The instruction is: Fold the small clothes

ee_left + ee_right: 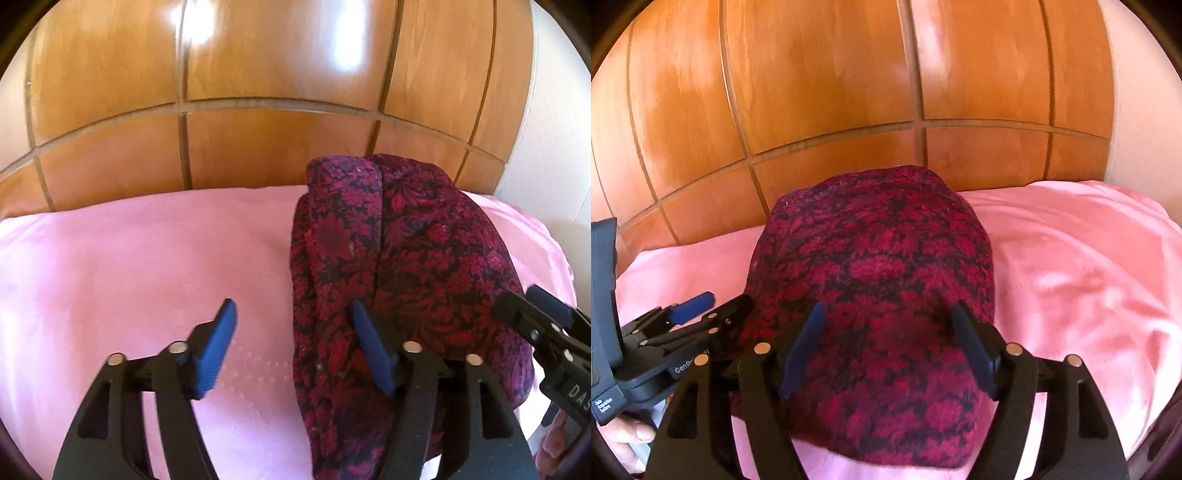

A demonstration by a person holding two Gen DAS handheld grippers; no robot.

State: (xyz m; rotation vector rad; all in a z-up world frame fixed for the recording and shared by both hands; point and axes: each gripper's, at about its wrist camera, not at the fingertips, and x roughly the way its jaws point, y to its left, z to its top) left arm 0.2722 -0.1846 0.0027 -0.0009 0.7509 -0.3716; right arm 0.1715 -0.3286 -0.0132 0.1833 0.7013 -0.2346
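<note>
Part-hidden white lettering shows on each black plastic tool: "DAS" on the right tool (532, 306) in the left wrist view, and "GenR" plus a small tab reading "Data … System" on the left tool (701, 308) in the right wrist view. One folded dark red and black floral knit garment (871, 266), fuzzy and rounded in a thick bundle, lies on the smooth pink sheet (1071, 258) of a bed, before a glossy orange-brown wooden panelled headboard (827, 92). Each of the two tools has two blue pads. Both are released, jaws spread: the left straddles the garment's left edge, the right stands over its middle, gripping nothing.
</note>
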